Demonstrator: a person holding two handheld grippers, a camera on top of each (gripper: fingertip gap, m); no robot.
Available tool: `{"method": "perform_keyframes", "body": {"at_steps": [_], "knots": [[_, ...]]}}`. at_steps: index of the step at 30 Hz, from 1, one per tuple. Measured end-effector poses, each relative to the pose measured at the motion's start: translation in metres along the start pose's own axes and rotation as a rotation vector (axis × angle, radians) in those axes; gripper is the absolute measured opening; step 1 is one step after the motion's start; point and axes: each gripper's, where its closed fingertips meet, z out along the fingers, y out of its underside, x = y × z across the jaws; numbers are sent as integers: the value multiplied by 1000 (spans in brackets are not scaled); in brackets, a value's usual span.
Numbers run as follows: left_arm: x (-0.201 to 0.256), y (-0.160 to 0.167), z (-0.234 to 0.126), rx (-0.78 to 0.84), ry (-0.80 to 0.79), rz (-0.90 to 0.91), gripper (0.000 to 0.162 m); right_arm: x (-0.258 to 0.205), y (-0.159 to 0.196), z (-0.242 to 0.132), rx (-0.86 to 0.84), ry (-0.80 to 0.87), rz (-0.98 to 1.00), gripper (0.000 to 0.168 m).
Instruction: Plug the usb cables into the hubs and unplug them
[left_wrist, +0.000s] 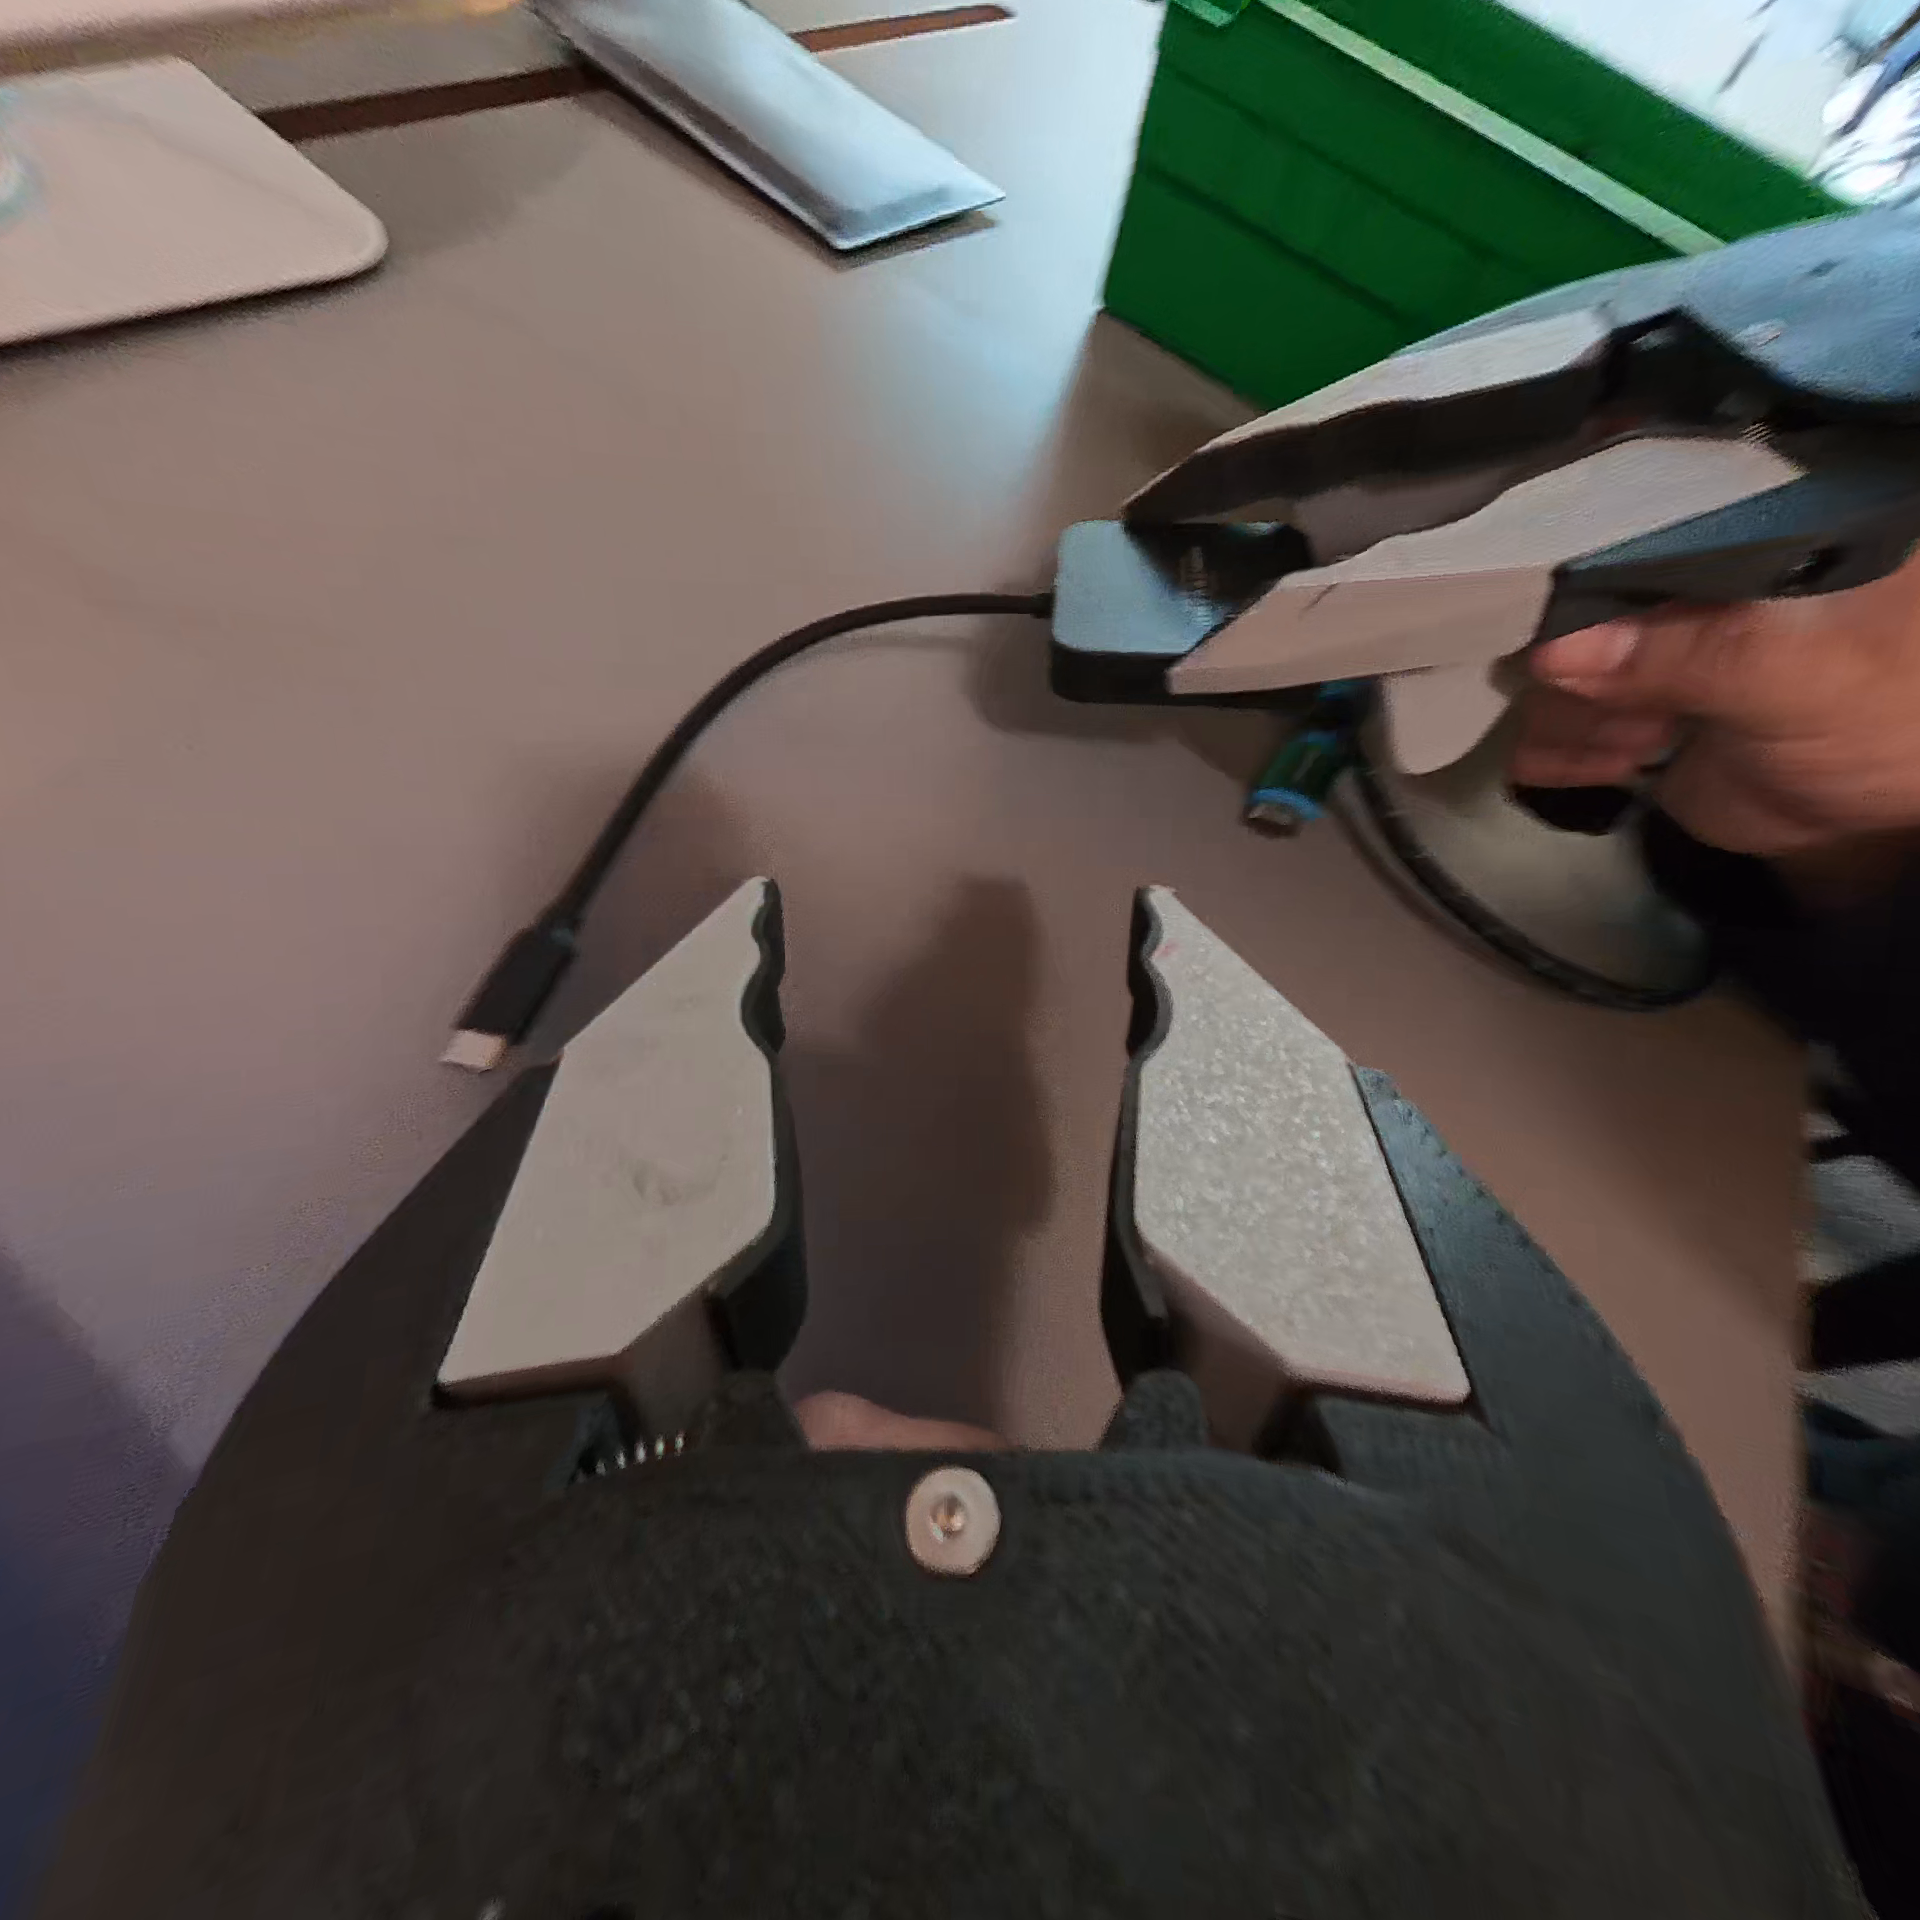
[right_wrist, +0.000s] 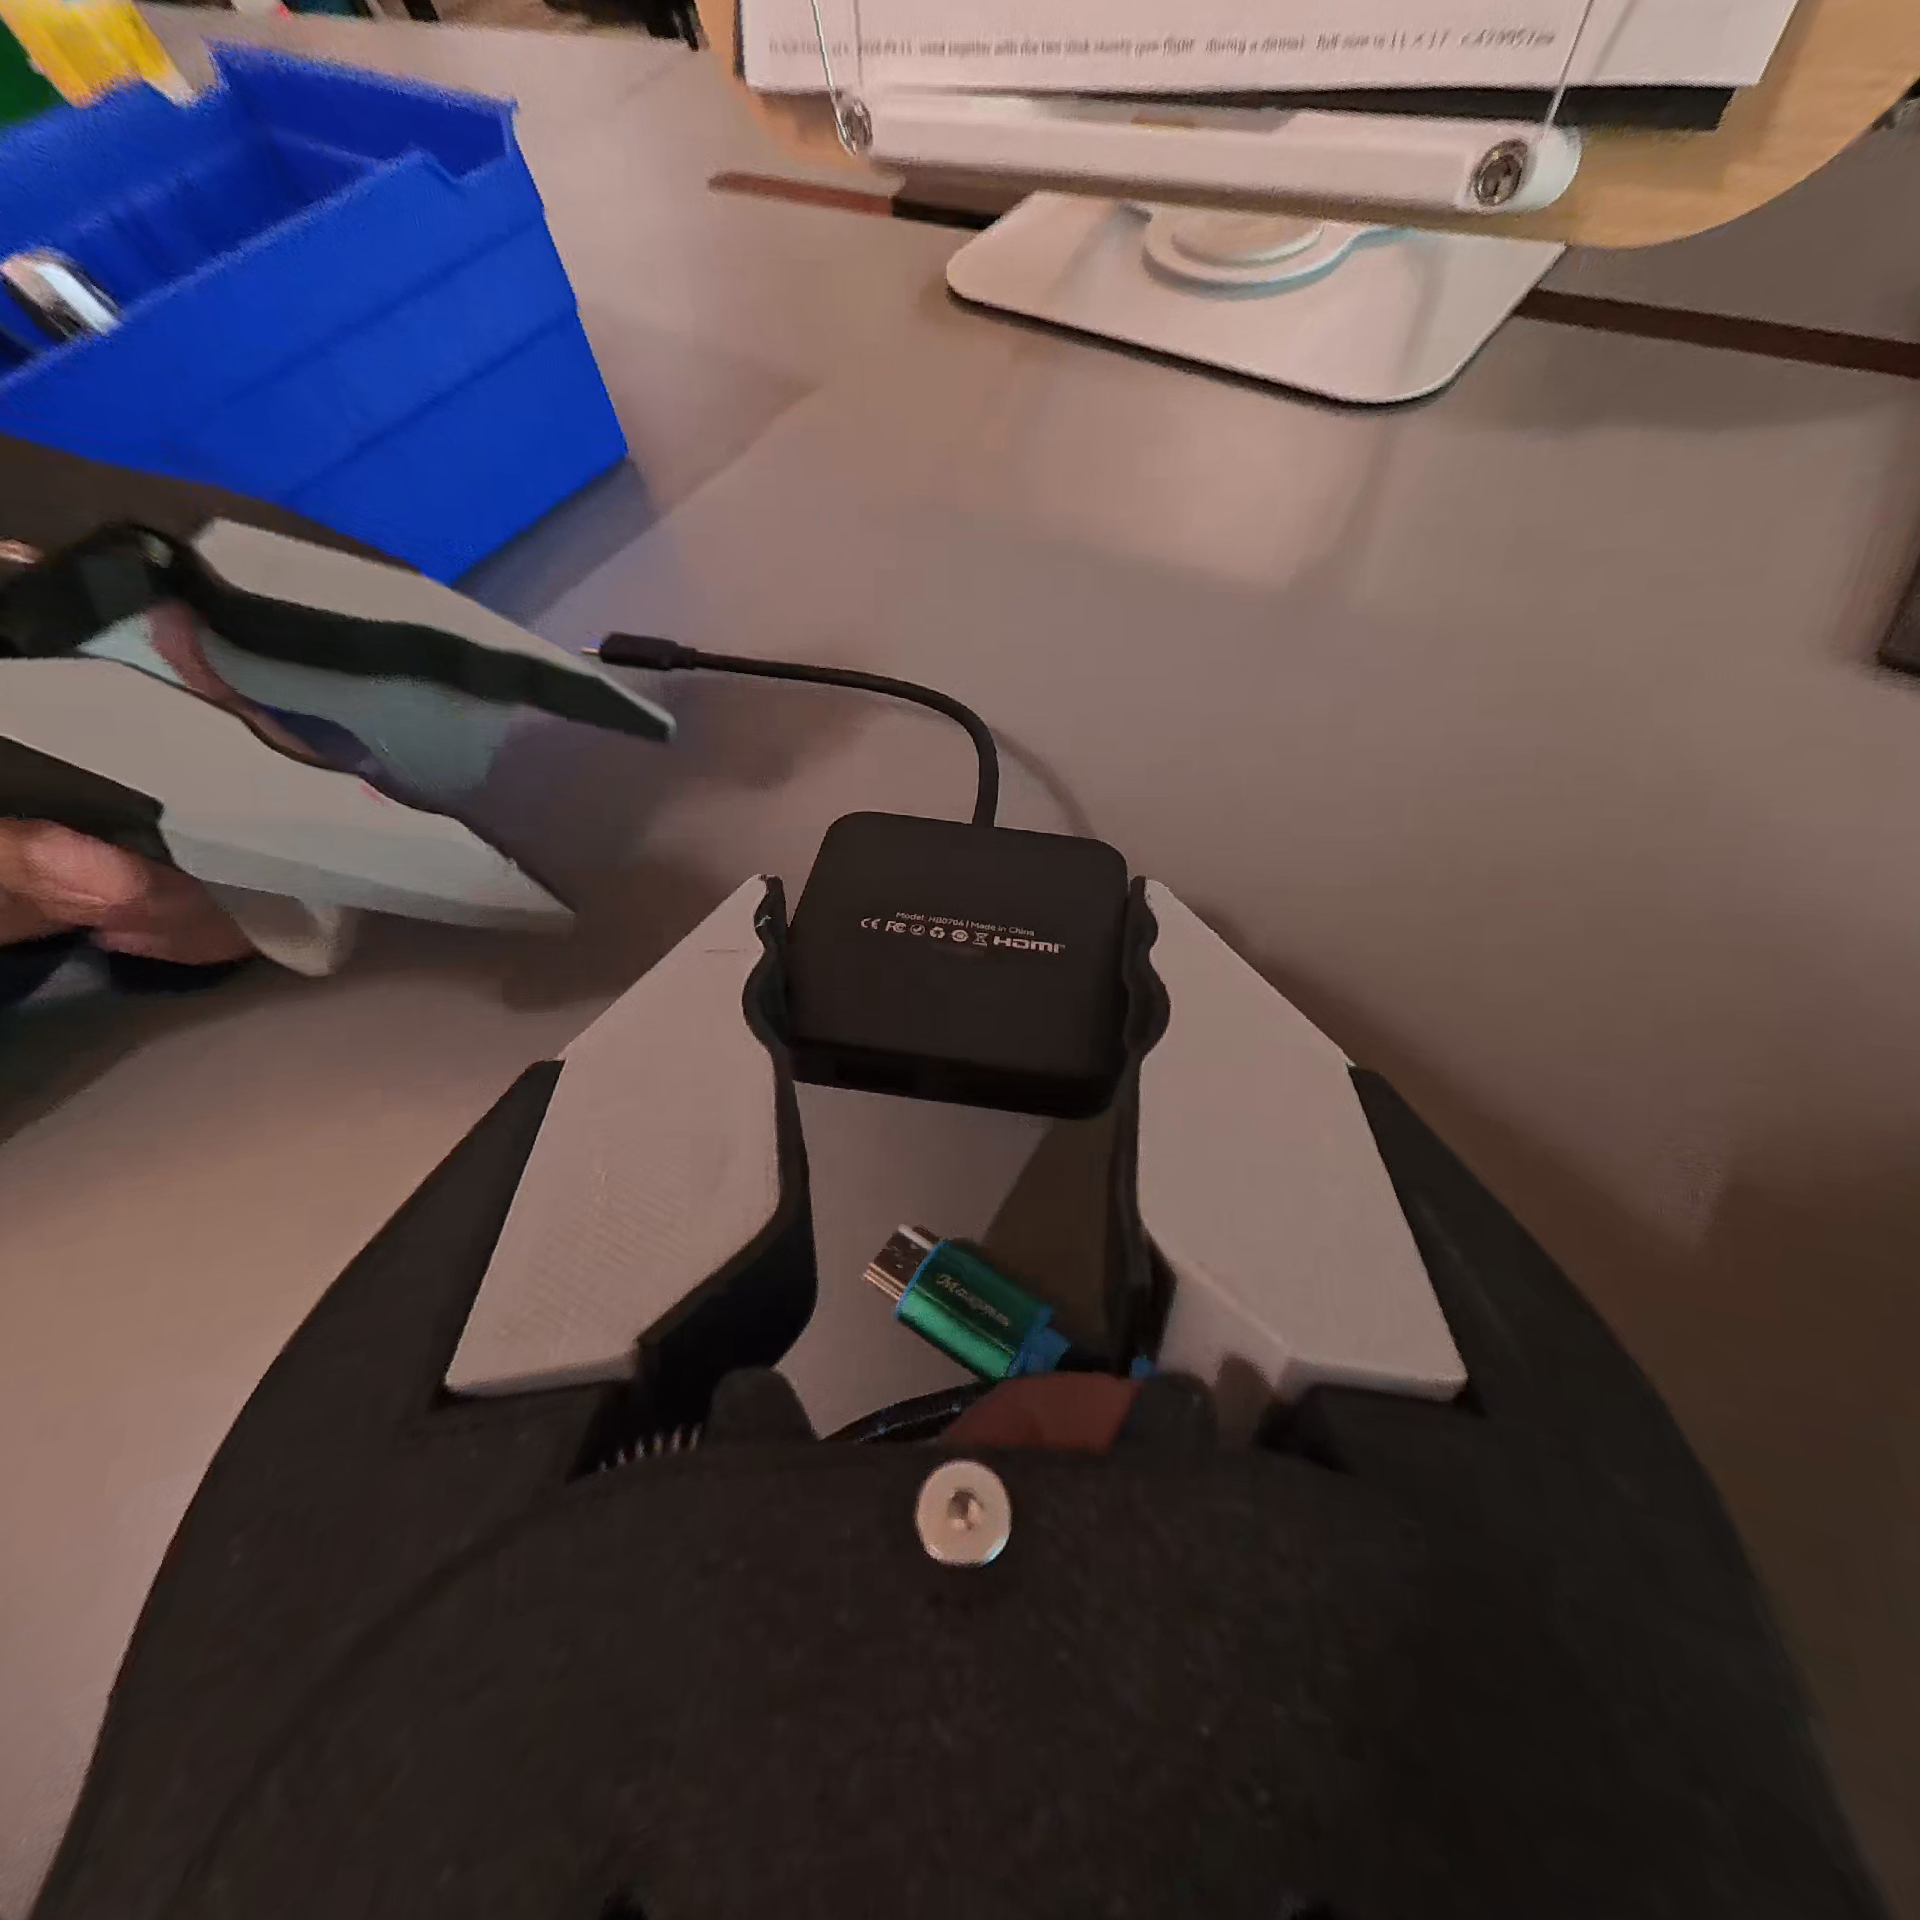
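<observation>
The counter (right_wrist: 1351, 675) carries a blue bin (right_wrist: 312, 312) and green bin (left_wrist: 1351, 208). The right gripper (right_wrist: 951, 914) has its fingers closed on a black adapter box (right_wrist: 956, 945), resting on the counter. The left gripper (left_wrist: 956, 914) hovers with fingers spread, empty, near the adapter's cable plug (left_wrist: 509, 997). A green connector (right_wrist: 966, 1314) lies just behind the box.

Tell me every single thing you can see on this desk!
adapter box: one, black, mid-desk, gripped at its sides by the right tool
adapter cable: one, black, runs from the box to a loose plug lying by the left tool
green plug: one, green and blue, on the desk under the right tool
blue bin: one, back left in the right wrist view
green bin: one, back right in the left wrist view
monitor stand: one, white, far edge
desk: one, grey-brown
left tool: one, grey and black, open, empty
right tool: one, closed on the box
</observation>
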Motion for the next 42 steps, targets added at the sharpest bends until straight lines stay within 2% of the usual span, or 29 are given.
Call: {"method": "perform_keyframes", "body": {"at_steps": [3,5,6,7,8,9,11,14,18,21,26,27,29,30,32,34,36,37,42], "knots": [[21,-7,0,34,160,-120,65,-9,-10,-9,59,-74,43,62],[30,-10,1,48,246,-189,64,-11,-28,-23,171,-101,60,0],[33,-11,1,50,275,-216,63,-17,-42,-35,259,-160,73,0],[36,-10,1,45,304,-227,63,-25,-49,-43,289,-234,106,0],[34,-7,2,36,296,-225,55,-31,-50,-46,279,-285,116,0],[28,-6,4,34,261,-217,53,-31,-43,-42,235,-276,97,0],[21,-3,6,15,215,-220,54,-16,-19,-24,106,-155,36,0],[15,-3,6,19,180,-208,53,-23,4,-12,-8,-137,44,36],[6,-4,2,29,121,-168,53,-52,19,-11,-121,-154,-44,50],[2,-6,-1,40,95,-153,54,-81,26,-21,-162,-189,-205,50],[-5,-10,-5,58,59,-144,54,-144,54,-44,-280,-433,-419,45],[-7,-8,-5,49,50,-144,54,-151,63,-46,-331,-462,-443,42],[-11,0,-3,12,22,-133,54,-158,76,-50,-415,-501,-510,23],[-13,6,-3,-17,9,-122,54,-157,82,-51,-453,-504,-543,20],[-8,18,-4,-83,25,-96,52,-140,90,-45,-538,-449,-571,21],[3,26,-8,-120,58,-71,50,-109,88,-28,-603,-325,-561,21],[13,30,-15,-125,81,-70,50,-84,78,-7,-616,-218,-539,6],[18,32,-19,-130,90,-58,49,-75,71,4,-604,-187,-530,10],[32,60,-31,-229,80,6,49,-21,20,69,-457,74,-568,9]]}}
